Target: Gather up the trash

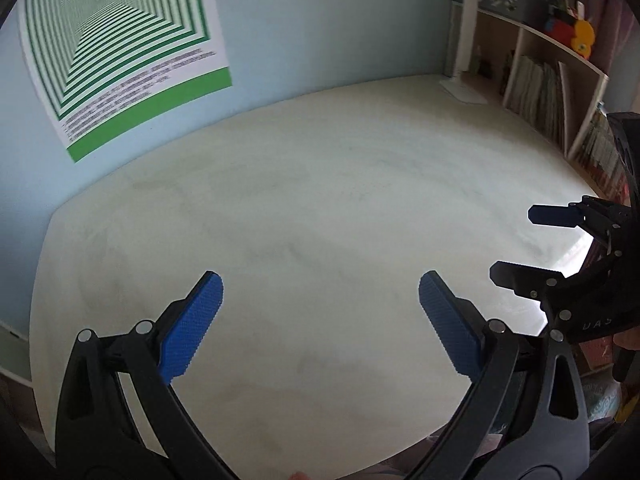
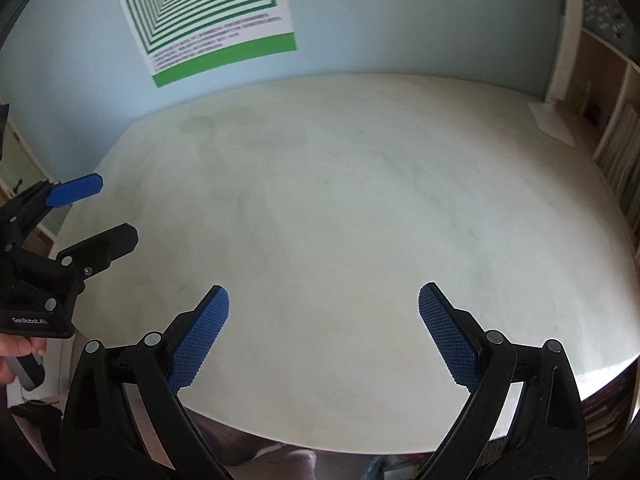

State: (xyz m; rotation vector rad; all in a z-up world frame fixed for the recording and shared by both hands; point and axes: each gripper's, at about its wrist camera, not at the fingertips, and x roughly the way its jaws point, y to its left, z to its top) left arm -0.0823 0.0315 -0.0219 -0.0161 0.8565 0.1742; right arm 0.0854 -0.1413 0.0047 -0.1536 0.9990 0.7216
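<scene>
Left gripper (image 1: 320,320) and right gripper (image 2: 324,328) hover over white tabletop (image 1: 320,200), jaws wide, holding nothing; no trash visible ahead of either; recommend scanning beyond table before closing

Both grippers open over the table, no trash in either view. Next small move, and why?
Probably pan both cameras off the table to find trash. The left gripper and right gripper hang with jaws wide and hold nothing, and the tabletop shows only a white lamp base at its far corner.

Both wrist views look forward and down over the same pale table (image 1: 320,200), side by side.
</scene>
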